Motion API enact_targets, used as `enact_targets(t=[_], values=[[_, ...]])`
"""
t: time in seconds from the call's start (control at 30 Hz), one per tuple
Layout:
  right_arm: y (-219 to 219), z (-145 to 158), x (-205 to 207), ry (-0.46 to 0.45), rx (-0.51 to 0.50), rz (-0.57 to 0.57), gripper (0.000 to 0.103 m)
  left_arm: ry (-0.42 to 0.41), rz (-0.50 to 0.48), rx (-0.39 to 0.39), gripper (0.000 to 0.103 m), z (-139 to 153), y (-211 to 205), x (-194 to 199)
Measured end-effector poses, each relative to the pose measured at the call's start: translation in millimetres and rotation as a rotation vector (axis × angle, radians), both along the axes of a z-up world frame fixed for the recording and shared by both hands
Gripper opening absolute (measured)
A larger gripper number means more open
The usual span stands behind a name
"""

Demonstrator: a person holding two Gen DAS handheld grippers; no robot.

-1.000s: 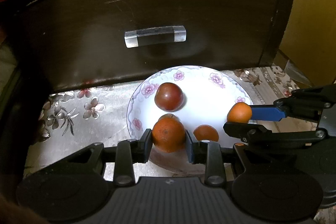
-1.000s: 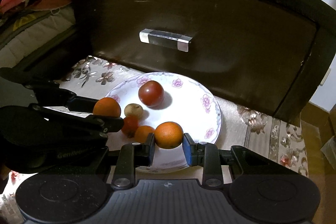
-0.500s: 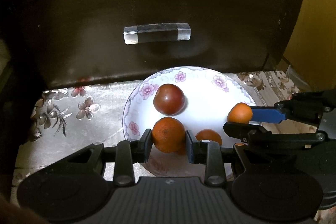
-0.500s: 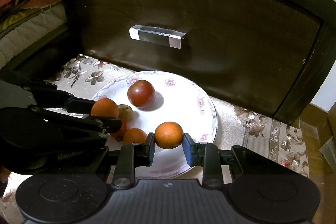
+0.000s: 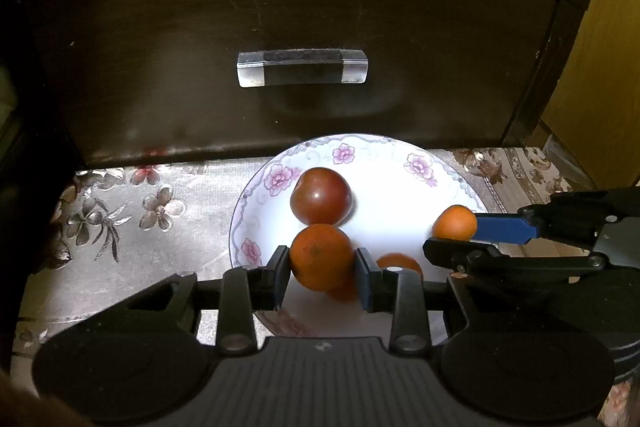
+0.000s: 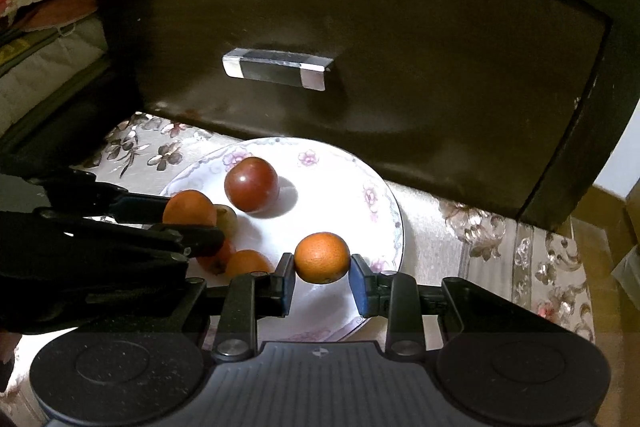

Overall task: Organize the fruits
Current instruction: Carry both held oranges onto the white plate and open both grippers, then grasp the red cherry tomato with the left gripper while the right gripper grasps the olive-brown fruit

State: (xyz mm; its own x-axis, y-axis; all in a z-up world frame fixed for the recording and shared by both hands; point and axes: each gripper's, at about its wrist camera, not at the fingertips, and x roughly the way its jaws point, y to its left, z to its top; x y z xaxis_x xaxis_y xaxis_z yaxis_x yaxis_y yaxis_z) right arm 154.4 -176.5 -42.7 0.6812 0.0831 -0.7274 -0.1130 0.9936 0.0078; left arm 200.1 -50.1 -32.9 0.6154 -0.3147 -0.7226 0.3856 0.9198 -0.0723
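The plate [image 5: 420, 163] looks like glazed ceramic, glossy white with printed pink flowers along the rim. The dark red fruit [image 5: 321, 195] has a smooth, shiny skin that catches a bright highlight, while the orange fruit [image 6: 322, 257] is matt and finely pitted. The drawer front [image 5: 280, 7] is dark wood with a dull sheen, scratched and chipped along its top edge (pale specks show there). Its handle [image 5: 302, 68] looks like clear plastic or glass with bright metallic ends. The floral cloth [image 5: 132, 211] under the plate has a satiny, faintly ribbed sheen. The gripper bodies look like matt black plastic, ribbed in the middle.
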Motion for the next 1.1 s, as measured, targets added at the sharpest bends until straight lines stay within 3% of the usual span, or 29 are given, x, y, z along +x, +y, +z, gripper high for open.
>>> enact_targets(t=[0.67,1.1], values=[[-5.8,2.4,-0.7,-0.007,0.017,-0.029,0.04,-0.018,0.026,-0.021,0.049,5.8,6.8,-1.7],[-1.0,14.4,-10.1,-0.025,0.016,-0.023,0.04,-0.038,0.031,-0.003,0.049,18.7,12.8,-18.4]])
